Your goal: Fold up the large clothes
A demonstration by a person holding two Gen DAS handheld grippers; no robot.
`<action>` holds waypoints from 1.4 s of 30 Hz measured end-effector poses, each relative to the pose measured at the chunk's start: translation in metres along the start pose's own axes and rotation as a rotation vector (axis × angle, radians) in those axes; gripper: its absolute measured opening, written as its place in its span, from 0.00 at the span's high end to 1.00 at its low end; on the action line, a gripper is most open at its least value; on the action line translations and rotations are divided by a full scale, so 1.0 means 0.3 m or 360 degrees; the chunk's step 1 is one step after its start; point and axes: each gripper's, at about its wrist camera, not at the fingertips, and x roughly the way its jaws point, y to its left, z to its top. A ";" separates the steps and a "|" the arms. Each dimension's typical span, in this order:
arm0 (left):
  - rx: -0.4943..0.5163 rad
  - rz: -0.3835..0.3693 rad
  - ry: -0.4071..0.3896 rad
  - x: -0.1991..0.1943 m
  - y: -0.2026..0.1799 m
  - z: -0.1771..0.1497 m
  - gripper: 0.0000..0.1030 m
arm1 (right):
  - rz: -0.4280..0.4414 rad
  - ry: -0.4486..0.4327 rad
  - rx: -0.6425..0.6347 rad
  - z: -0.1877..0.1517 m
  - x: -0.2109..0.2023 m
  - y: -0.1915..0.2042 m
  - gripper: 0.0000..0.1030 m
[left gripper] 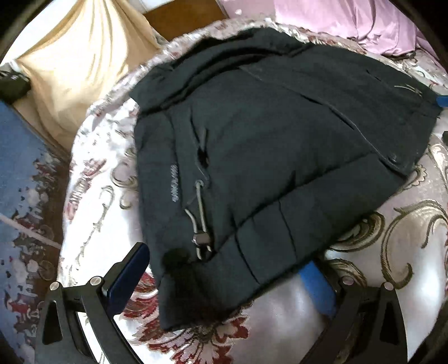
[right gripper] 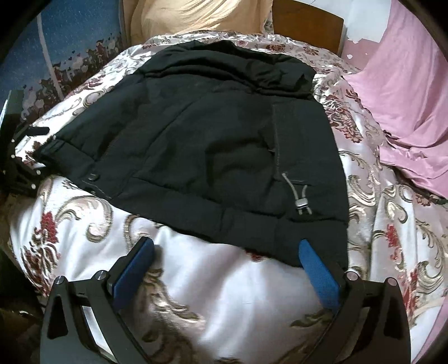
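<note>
Two grippers, both with their blue-padded fingers spread wide and nothing clamped between them. On the left wrist view, the left gripper (left gripper: pixel 224 280) sits at the bottom of the frame with the near corner of the black padded jacket (left gripper: pixel 266 134) lying across the gap; the right-hand blue pad (left gripper: pixel 317 288) is partly tucked under the jacket's hem, though I can't tell if it actually touches the fabric. That jacket fills the middle of the frame, spread over a shiny floral bedspread (left gripper: pixel 392 224), and looks already folded in on itself. A grey drawstring with a toggle (left gripper: pixel 200 239) lies on it near the bottom centre, next to some grey lettering. Beige cloth (left gripper: pixel 70 56) is in the upper left, pink sheet (left gripper: pixel 364 25) in the upper right. On the right wrist view, the right gripper (right gripper: pixel 225 268) hovers at the bottom just short of the jacket (right gripper: pixel 196 126) hem, the right pad (right gripper: pixel 317 274) right at the hem's edge. Part of a black gripper frame (right gripper: pixel 16 162) shows at the far left edge.
</note>
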 end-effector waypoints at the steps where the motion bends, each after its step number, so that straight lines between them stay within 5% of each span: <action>1: 0.0011 0.0032 -0.0030 -0.010 -0.005 -0.001 0.00 | -0.0013 0.0011 -0.0017 0.000 0.002 -0.011 0.02; 6: 0.0060 0.0153 -0.0159 -0.044 -0.022 0.001 0.03 | 0.0031 0.0152 -0.0160 0.039 0.039 -0.031 0.02; 8: 0.0086 0.0165 -0.0203 -0.060 -0.035 0.004 0.15 | 0.0062 0.0237 -0.0272 0.065 0.062 -0.021 0.02; 10: 0.0119 0.0137 -0.0245 -0.071 -0.047 0.011 0.41 | 0.0077 0.0321 -0.0393 0.095 0.085 0.000 0.02; 13: 0.0153 0.0083 -0.0271 -0.070 -0.053 0.028 0.65 | 0.0056 0.0382 -0.0499 0.136 0.119 0.025 0.02; 24: -0.0087 -0.0110 -0.0255 -0.073 0.020 0.079 0.84 | -0.0310 0.0213 -0.0670 0.162 0.138 0.065 0.04; 29: -0.0154 -0.0135 -0.0312 -0.102 0.038 0.089 0.87 | -0.0234 0.0069 -0.0737 0.126 0.091 0.095 0.59; 32: -0.0180 -0.0117 -0.0364 -0.131 0.048 0.090 0.89 | -0.0235 -0.0038 -0.0776 0.120 0.052 0.116 0.80; 42: -0.0250 -0.0087 -0.0506 -0.233 0.061 0.036 0.92 | -0.0182 -0.0339 -0.0433 0.106 -0.092 0.047 0.91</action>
